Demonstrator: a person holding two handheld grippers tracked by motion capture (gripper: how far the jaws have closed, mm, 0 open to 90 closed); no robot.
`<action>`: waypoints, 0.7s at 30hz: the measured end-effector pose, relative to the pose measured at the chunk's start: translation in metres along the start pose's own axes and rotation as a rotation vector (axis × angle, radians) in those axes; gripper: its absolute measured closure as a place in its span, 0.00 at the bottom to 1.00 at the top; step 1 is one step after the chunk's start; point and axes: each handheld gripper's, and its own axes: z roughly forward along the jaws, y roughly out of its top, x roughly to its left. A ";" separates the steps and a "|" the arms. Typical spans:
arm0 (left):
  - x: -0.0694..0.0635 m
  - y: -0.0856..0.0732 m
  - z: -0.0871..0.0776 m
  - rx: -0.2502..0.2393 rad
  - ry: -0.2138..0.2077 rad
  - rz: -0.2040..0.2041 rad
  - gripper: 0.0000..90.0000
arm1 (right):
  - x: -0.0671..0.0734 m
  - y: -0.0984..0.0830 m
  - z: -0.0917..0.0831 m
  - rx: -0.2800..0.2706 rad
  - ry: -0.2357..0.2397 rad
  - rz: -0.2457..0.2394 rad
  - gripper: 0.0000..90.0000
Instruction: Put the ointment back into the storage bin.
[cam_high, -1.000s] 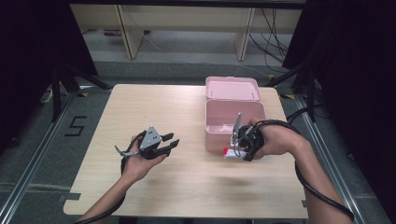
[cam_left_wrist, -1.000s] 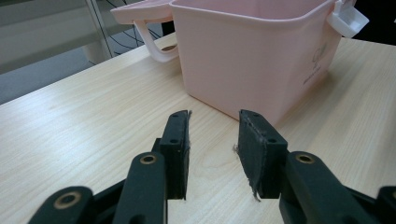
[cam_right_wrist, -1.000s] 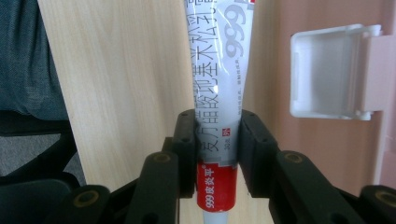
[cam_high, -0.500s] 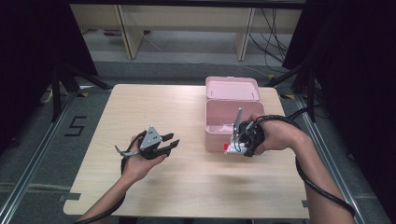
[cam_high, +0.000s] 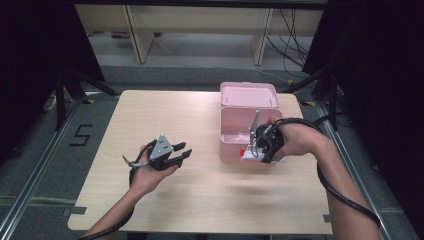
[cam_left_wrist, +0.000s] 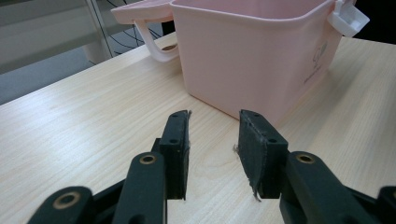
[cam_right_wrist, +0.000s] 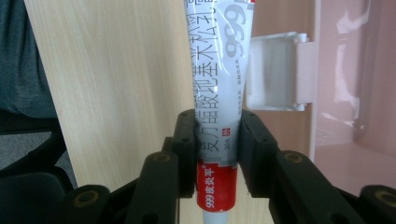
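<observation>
A white and grey ointment tube (cam_right_wrist: 219, 70) with a red band near its cap sits upright between the jaws of my right gripper (cam_right_wrist: 217, 126), which is shut on it. From above, the right gripper (cam_high: 260, 147) holds the tube (cam_high: 245, 154) at the front wall of the open pink box (cam_high: 227, 145). My left gripper (cam_high: 184, 150) rests in a hand at the left of the table, open. Its jaws (cam_left_wrist: 214, 126) hold nothing and point at the pink box (cam_left_wrist: 252, 56) a short way off.
The box's lid (cam_high: 248, 94) lies open behind it, and a white latch (cam_right_wrist: 275, 74) hangs on its front wall. The wooden table (cam_high: 165, 115) has bare room on its left half and along the front edge. Cables trail from both grippers.
The right hand with the tube has crept slightly toward the box. The left hand has kept still.
</observation>
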 end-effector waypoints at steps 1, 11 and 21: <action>0.000 0.000 0.000 0.000 -0.001 -0.001 0.70 | -0.001 0.000 0.000 -0.002 0.007 0.003 0.79; 0.001 -0.001 -0.001 0.003 0.002 -0.002 0.70 | -0.007 0.002 -0.006 0.002 -0.015 -0.017 0.79; 0.000 -0.001 0.000 0.009 -0.002 -0.001 0.70 | -0.011 0.001 -0.014 0.001 -0.012 0.008 0.79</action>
